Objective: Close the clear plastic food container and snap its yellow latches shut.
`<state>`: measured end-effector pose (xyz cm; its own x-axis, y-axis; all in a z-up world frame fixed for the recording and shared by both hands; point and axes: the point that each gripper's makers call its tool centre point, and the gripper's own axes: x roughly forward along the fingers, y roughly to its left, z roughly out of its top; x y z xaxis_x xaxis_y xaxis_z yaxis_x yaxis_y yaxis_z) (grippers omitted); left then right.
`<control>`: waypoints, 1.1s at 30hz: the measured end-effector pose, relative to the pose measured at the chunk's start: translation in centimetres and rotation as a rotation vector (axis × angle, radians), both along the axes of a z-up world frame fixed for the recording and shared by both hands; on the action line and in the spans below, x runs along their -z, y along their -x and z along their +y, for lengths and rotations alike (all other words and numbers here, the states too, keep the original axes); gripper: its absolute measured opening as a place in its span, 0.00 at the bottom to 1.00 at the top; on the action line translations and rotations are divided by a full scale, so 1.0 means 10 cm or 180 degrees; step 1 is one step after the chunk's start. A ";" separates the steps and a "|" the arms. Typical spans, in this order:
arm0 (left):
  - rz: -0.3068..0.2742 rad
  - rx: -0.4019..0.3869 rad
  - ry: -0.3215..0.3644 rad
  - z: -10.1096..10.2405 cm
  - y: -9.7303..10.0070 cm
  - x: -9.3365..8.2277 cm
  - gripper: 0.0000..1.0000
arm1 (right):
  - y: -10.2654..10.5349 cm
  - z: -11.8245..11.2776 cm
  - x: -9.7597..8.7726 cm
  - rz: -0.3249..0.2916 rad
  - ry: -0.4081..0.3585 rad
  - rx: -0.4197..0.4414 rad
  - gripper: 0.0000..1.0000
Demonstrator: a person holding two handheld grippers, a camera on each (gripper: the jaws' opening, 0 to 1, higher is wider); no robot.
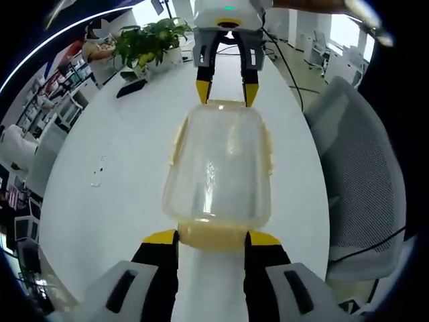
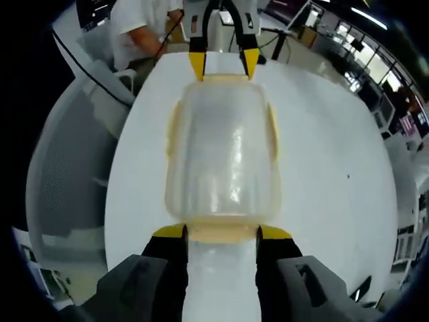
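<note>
The clear plastic food container (image 1: 218, 168) (image 2: 222, 157) lies lengthwise on the white table (image 1: 114, 201) (image 2: 335, 168) between my two grippers. Pale yellow latches run along its long sides (image 1: 175, 142) (image 2: 273, 127). In the left gripper view my left gripper (image 1: 212, 237) has its yellow-tipped jaws against both sides of the near end latch (image 1: 213, 236). Across the container, my right gripper (image 1: 226, 92) straddles the far end latch. In the right gripper view my right gripper (image 2: 222, 232) holds its near end latch (image 2: 222, 233) the same way, and the left gripper (image 2: 224, 67) sits at the far end.
A potted plant (image 1: 144, 41) and a black phone (image 1: 131, 88) sit at the table's far left, a small white item (image 1: 97, 176) nearer. A grey mesh chair (image 1: 362, 174) (image 2: 67, 174) stands beside the table. A person in a white shirt (image 2: 141, 27) stands behind the left gripper.
</note>
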<state>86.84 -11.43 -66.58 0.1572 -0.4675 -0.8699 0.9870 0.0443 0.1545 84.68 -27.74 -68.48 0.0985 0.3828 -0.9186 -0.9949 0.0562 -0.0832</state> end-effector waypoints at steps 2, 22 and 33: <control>0.0000 0.0005 0.0005 -0.03 0.00 0.01 0.31 | -0.01 -0.04 0.01 0.0003 0.0007 0.0010 0.35; 0.0055 0.0043 0.0076 -0.40 -0.04 0.15 0.31 | -0.02 -0.40 0.16 0.0063 0.0150 0.0029 0.36; 0.0104 0.0049 0.0074 -0.50 -0.04 0.28 0.31 | -0.03 -0.51 0.26 0.0113 0.0234 0.0022 0.36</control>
